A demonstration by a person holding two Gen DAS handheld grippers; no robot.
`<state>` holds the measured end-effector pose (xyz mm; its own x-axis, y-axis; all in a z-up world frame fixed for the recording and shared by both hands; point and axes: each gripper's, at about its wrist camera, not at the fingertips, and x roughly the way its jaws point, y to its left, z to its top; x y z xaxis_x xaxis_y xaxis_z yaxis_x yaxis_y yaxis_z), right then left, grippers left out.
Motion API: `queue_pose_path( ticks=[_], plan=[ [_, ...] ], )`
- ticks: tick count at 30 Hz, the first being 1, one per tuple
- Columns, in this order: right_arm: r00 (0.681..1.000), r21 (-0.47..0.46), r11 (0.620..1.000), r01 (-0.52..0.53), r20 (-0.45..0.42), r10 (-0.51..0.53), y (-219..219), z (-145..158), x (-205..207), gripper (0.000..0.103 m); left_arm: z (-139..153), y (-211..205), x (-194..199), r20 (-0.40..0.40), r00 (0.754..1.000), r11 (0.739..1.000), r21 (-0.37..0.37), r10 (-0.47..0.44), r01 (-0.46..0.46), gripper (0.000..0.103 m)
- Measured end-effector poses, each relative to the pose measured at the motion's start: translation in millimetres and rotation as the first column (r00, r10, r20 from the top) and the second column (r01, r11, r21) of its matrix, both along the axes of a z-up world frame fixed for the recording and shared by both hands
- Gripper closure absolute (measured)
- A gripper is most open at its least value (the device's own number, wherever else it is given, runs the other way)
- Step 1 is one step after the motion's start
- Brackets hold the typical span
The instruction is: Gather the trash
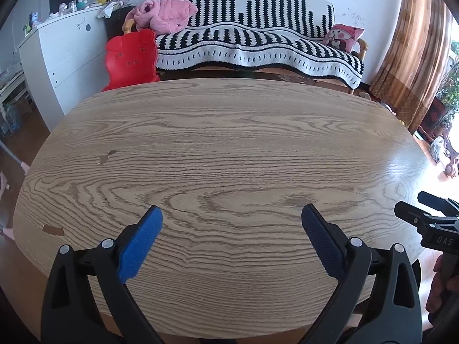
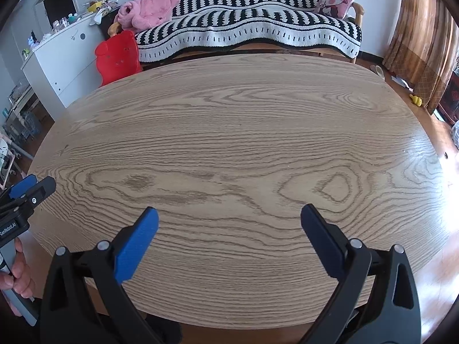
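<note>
My left gripper [image 1: 231, 215] is open above the near part of a wood-grain table [image 1: 229, 149], its blue pads wide apart with nothing between them. My right gripper [image 2: 229, 216] is open too, over the same table [image 2: 243, 120], with nothing held. No trash shows on the tabletop in either view. The right gripper [image 1: 424, 220] appears at the right edge of the left wrist view, held by a hand [image 1: 439, 286]. The left gripper [image 2: 25, 192] appears at the left edge of the right wrist view, also held by a hand [image 2: 17, 275].
Beyond the table stands a sofa [image 1: 258, 43] under a black-and-white blanket, with a pink garment [image 1: 163, 14] and a cushion [image 1: 345, 37]. A red plastic chair [image 1: 130, 57] and a white cabinet [image 1: 63, 54] stand back left. Brown curtains [image 1: 413, 43] hang at right. A yellow item [image 2: 416, 100] lies on the floor.
</note>
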<state>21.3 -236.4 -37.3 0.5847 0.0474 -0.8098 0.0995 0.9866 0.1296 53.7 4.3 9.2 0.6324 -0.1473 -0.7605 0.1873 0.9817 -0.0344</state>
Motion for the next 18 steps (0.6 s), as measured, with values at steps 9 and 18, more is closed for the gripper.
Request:
queue_pose_path(
  ticks=[9,18],
  plan=[
    [1.0,0.004,1.0,0.003,-0.002,-0.003,-2.7,-0.7,-1.0,0.007,-2.3,-3.0,-0.3,-0.004,1.0,1.0,0.005,-0.006,0.006,0.008],
    [1.0,0.001,1.0,-0.001,-0.005,0.001,-2.6,-1.5,-0.8,0.007,-3.8,-2.9,0.0,-0.005,1.0,1.0,0.005,-0.006,0.006,0.008]
  ],
)
